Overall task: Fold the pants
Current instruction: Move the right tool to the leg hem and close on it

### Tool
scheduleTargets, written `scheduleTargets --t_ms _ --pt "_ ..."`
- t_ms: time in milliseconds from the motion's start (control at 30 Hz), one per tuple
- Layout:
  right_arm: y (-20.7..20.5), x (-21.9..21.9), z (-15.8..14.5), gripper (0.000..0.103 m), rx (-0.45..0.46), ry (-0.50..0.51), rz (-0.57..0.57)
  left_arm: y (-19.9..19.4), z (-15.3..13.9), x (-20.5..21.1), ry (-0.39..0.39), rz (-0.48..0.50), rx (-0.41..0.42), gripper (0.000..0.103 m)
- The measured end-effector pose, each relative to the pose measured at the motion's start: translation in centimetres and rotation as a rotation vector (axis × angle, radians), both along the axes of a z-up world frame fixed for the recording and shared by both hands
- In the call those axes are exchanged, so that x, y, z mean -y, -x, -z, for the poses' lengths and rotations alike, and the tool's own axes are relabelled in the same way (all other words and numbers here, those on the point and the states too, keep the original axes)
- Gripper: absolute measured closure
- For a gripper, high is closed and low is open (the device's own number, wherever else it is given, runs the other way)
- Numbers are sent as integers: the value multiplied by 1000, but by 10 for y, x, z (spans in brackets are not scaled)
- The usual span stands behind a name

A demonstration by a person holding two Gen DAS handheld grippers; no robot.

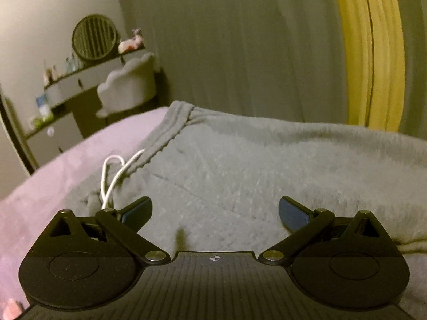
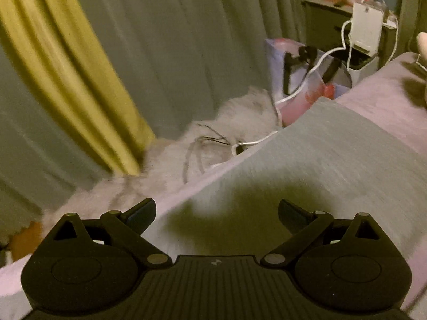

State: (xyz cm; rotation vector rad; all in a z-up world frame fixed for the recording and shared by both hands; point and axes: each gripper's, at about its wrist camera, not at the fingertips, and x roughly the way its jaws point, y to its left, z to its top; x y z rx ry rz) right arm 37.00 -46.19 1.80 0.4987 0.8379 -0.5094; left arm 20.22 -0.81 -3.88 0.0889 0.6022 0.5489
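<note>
Grey sweatpants (image 1: 253, 165) lie on a pink bedspread (image 1: 53, 186). In the left wrist view the elastic waistband (image 1: 170, 130) is at the far left, with a white drawstring (image 1: 114, 176) hanging out. My left gripper (image 1: 214, 213) is open and empty, just above the waist area. In the right wrist view a pant leg (image 2: 320, 165) runs toward the far right over the bedspread (image 2: 387, 106). My right gripper (image 2: 216, 214) is open and empty, low over the leg near the bed's edge, casting a shadow on the cloth.
Grey and yellow curtains (image 1: 371, 53) hang behind the bed. A dresser with a round mirror (image 1: 93, 37) and a white chair (image 1: 128, 88) stand at the left. Beyond the bed's edge lie a fluffy white rug (image 2: 213, 138), cables, a bag (image 2: 301, 74) and a white device (image 2: 365, 29).
</note>
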Motion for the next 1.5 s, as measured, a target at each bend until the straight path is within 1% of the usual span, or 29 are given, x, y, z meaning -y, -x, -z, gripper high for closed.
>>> scheduleTargets --t_ms 67,133,233,300,333,400,433,467,500,533,567,633,700,733,767,833,867,933,1000,1033,1067,1133,1167,1233,1300,1333,1367,1433,1500 --pt "-21 7 11 4 -36 4 51 -3 5 9 -42 7 -21 0" --pt "-35 12 22 4 -65 -4 101 -5 10 19 -94 25 -64 0" --pt "-48 16 36 5 -132 18 128 -8 18 25 -128 53 -90 0" --pt "-55 20 48 5 -195 35 131 -7 17 24 -129 56 -90 0" --pt "-59 17 53 5 -220 62 131 -7 17 23 -119 58 -85 0" --pt "-64 10 59 12 -257 130 108 -8 16 18 -86 58 -92 0" --pt "-63 6 60 21 -269 163 97 -9 16 15 -66 58 -97 0" --pt "-61 1 58 41 -268 193 85 -10 16 11 -41 57 -100 0" --pt "-57 -2 54 55 -258 218 68 -11 15 8 -18 56 -100 0" --pt "-53 -4 49 79 -254 238 46 -11 15 5 1 57 -96 0" --pt "-48 -5 44 93 -248 243 17 -11 15 3 16 59 -93 0" --pt "-30 -2 29 95 -198 211 8 -11 15 -2 39 70 -92 0" --pt "-1 3 12 95 -126 179 -1 -10 14 -6 70 75 -90 0" --pt "23 3 1 95 -74 158 -5 -10 13 -9 93 74 -85 0" --pt "43 2 -7 95 -47 154 -17 -11 13 -12 119 70 -82 0" --pt "99 -7 -22 95 12 155 -40 -12 12 -17 180 63 -84 0" --pt "130 -12 -26 96 15 149 -54 -11 12 -18 206 61 -78 0" --pt "193 -28 -28 96 6 156 -77 -8 10 -19 242 75 -66 0" --pt "250 -47 -16 96 -61 132 -99 -5 7 -19 285 119 -53 0" --pt "279 -57 -4 97 -98 116 -109 -3 5 -19 300 134 -48 0" --pt "299 -64 7 100 -139 103 -112 -1 4 -19 314 151 -39 0" --pt "332 -74 29 100 -201 126 -105 3 3 -18 338 212 -34 0" --pt "344 -77 32 100 -194 151 -111 5 4 -19 353 244 -37 0" --pt "352 -80 24 99 -159 219 -138 11 8 -24 388 275 -31 0" --pt "346 -85 9 88 -116 324 -202 19 14 -29 410 288 -17 0" --pt "342 -90 3 73 -85 391 -224 22 14 -32 420 292 -17 0" --pt "336 -93 -3 49 -50 462 -247 24 11 -36 431 288 -26 0" --pt "323 -97 -6 30 1 552 -300 22 1 -42 440 260 -25 0" --pt "308 -99 -1 28 15 566 -362 11 -13 -44 397 221 -52 0"
